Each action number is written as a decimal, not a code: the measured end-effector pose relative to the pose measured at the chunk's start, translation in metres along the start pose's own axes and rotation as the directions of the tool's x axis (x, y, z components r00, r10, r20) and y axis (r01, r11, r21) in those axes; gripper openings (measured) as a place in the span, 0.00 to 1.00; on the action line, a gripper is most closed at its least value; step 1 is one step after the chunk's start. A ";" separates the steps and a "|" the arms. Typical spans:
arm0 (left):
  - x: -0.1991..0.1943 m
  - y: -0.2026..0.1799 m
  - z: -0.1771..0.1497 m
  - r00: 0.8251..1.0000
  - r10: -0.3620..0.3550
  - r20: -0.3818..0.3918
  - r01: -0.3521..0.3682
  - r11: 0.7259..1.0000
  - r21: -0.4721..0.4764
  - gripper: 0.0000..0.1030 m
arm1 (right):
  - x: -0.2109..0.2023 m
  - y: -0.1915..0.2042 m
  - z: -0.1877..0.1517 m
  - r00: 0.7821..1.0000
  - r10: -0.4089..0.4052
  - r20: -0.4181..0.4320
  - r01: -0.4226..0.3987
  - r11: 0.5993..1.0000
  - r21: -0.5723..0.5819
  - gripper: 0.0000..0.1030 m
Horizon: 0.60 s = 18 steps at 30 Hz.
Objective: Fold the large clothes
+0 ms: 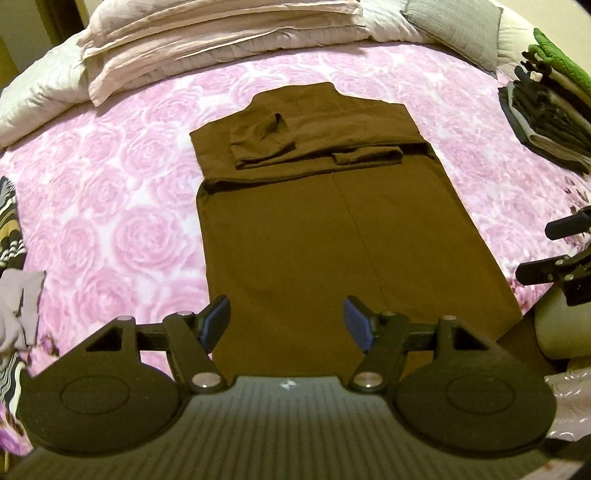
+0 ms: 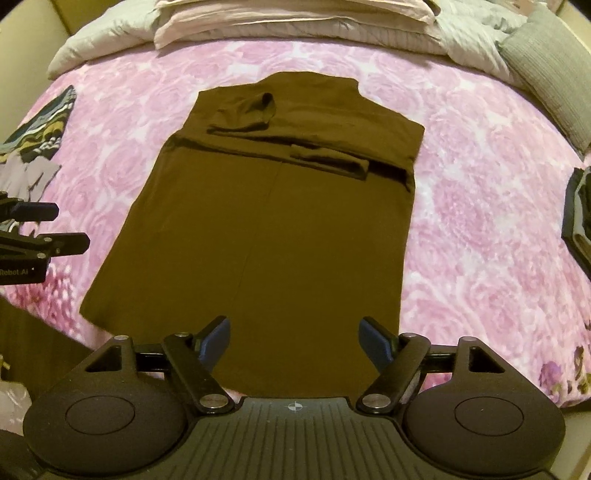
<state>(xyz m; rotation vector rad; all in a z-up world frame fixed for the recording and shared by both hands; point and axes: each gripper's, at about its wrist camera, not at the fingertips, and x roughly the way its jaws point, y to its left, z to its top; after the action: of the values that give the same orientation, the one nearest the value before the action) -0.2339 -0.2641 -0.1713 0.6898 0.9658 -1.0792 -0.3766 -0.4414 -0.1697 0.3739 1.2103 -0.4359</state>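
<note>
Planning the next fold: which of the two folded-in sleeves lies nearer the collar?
The wider sleeve, on the picture's left, ending in an open cuff; the thinner sleeve lies lower on the brown garment.

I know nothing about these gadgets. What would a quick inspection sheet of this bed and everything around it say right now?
Surface: pink rose-print bedspread, mostly flat.
Job's things: brown garment laid flat, both sleeves folded across its chest.
Clutter: stack of folded clothes at right; patterned cloth and a pale garment at left.
Grippers: left tool open, nothing between its pads; right tool open, likewise; both above the garment's near end.
Cables: nothing seen.
Surroundings: pillows, a pale quilt and a grey cushion at the bed's far end.
</note>
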 end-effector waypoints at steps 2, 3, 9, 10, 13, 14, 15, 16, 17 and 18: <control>-0.003 -0.005 -0.007 1.000 0.017 -0.005 -0.017 1.000 -0.013 0.62 | 0.001 -0.005 -0.006 1.000 0.012 -0.008 -0.012 1.000 -0.017 0.72; -0.005 -0.009 -0.012 1.000 0.024 -0.008 -0.024 0.999 -0.021 0.62 | 0.000 -0.005 -0.010 1.000 0.016 -0.009 -0.017 1.000 -0.026 0.72; -0.008 -0.028 -0.053 0.997 0.083 -0.006 -0.082 0.993 0.079 0.63 | 0.005 -0.012 -0.043 0.999 0.030 -0.022 -0.032 0.995 -0.097 0.72; -0.006 -0.031 -0.062 0.995 0.096 -0.007 -0.095 0.988 0.122 0.63 | 0.008 -0.012 -0.050 0.999 0.027 -0.018 -0.029 0.992 -0.121 0.72; 0.010 -0.040 -0.097 0.989 0.144 -0.009 -0.133 0.934 0.331 0.63 | 0.016 -0.010 -0.068 1.000 0.012 -0.005 -0.013 0.980 -0.198 0.72; 0.017 -0.043 -0.108 0.988 0.156 -0.007 -0.141 0.906 0.398 0.63 | 0.019 -0.008 -0.073 1.000 0.007 -0.002 -0.007 0.976 -0.218 0.72; 0.025 -0.046 -0.120 0.986 0.164 -0.006 -0.142 0.871 0.470 0.63 | 0.023 -0.007 -0.078 1.000 0.005 0.001 -0.005 0.973 -0.231 0.72; 0.034 -0.048 -0.131 0.985 0.172 0.000 -0.146 0.838 0.526 0.63 | 0.028 -0.006 -0.082 1.000 0.003 0.005 -0.002 0.971 -0.238 0.72; 0.042 -0.049 -0.141 0.984 0.176 0.006 -0.147 0.804 0.577 0.63 | 0.033 -0.005 -0.085 1.000 -0.003 0.007 0.004 0.970 -0.242 0.72; 0.052 -0.049 -0.150 0.984 0.177 0.013 -0.145 0.764 0.629 0.63 | 0.038 -0.004 -0.089 1.000 -0.011 0.008 0.012 0.971 -0.239 0.72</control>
<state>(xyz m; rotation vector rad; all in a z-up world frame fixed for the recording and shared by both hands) -0.3174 -0.1740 -0.2837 1.3315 0.5499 -1.2406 -0.4399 -0.4049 -0.2342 0.1581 1.2433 -0.2963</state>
